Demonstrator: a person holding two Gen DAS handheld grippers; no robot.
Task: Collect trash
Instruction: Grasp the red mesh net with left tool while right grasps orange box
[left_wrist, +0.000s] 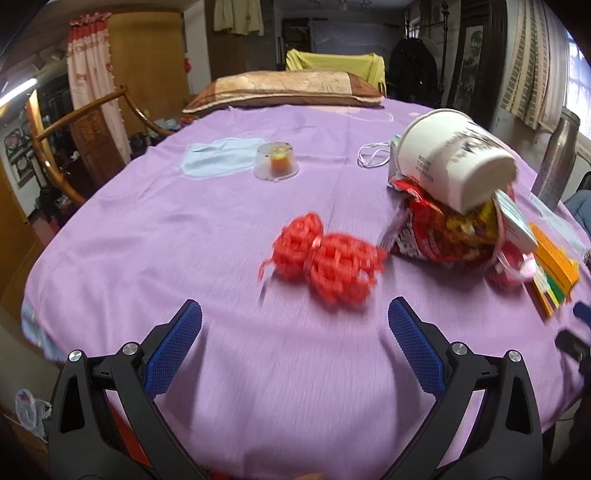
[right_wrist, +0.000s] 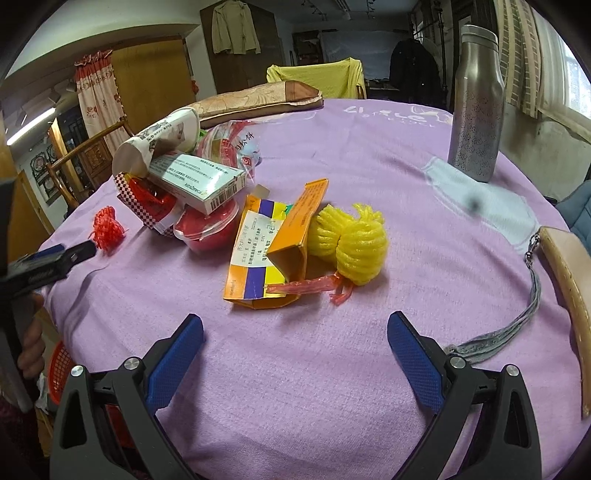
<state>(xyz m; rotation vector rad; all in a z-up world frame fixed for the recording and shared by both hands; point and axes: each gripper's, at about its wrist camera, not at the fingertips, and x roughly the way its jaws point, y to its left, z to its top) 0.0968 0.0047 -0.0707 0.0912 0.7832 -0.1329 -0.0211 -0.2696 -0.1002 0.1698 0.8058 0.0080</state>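
Note:
Trash lies on a purple-covered table. In the left wrist view a red foam net lies just ahead of my open, empty left gripper. Beyond it a white paper cup is tipped over red snack wrappers, with an orange box at the right. In the right wrist view my right gripper is open and empty, just short of the orange box and a yellow foam net. A white medicine box, a red plastic cup and the paper cup lie at the left.
A clear upturned jelly cup, a white cord and a steel bottle stand on the table. A pillow lies at the far edge. A wooden horn with a grey strap lies at the right. A red basket sits below the table's left edge.

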